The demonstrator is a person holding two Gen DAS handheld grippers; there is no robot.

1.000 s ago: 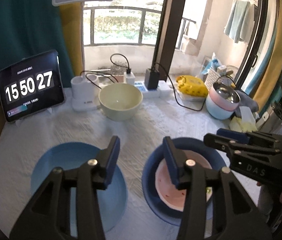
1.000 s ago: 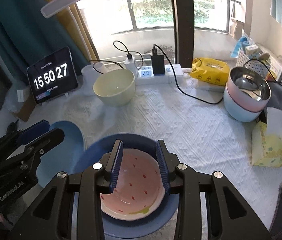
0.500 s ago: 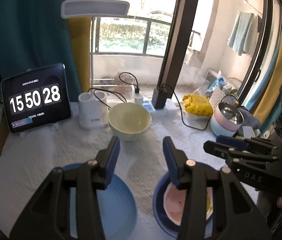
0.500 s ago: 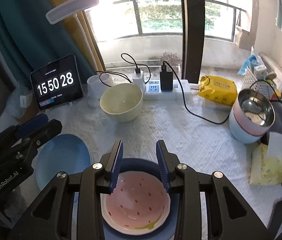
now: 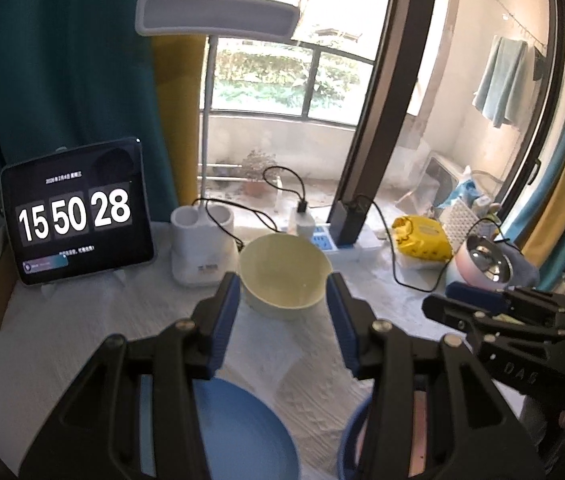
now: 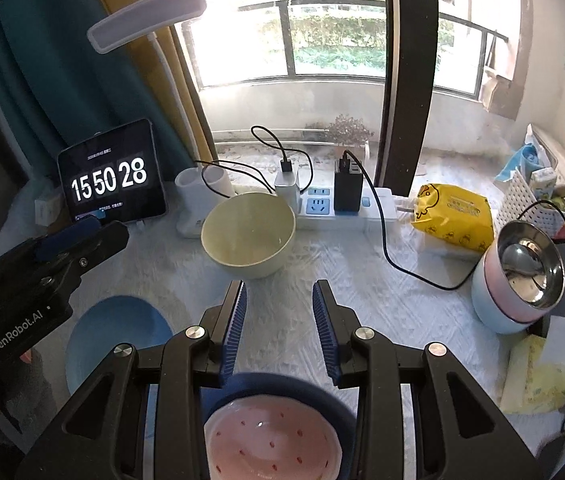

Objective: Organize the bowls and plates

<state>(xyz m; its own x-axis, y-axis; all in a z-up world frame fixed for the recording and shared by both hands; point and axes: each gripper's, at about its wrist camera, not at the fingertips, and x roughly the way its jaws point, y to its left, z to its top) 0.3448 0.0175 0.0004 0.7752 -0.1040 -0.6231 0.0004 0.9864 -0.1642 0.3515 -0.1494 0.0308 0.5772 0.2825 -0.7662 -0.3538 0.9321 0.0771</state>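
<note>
A pink strawberry-pattern plate (image 6: 272,438) lies inside a dark blue bowl (image 6: 278,384) at the table's near edge, below my right gripper (image 6: 279,322), which is open and empty above it. A light blue plate (image 6: 118,332) lies to its left; it also shows in the left wrist view (image 5: 242,428). A pale yellow bowl (image 6: 248,234) stands upright further back, also seen in the left wrist view (image 5: 284,274). My left gripper (image 5: 282,316) is open and empty, raised above the table with the yellow bowl seen between its fingers.
A tablet clock (image 6: 112,178), a white lamp base (image 6: 198,200) and a power strip with cables (image 6: 330,206) line the back. A yellow packet (image 6: 452,214), a pink-and-blue steel-lined bowl (image 6: 516,280) and a tissue pack (image 6: 538,372) crowd the right side.
Both grippers have lifted and drawn back from the plates, so the plates sit lower in both views. Both stay open. The clock went from 27 to 28.
</note>
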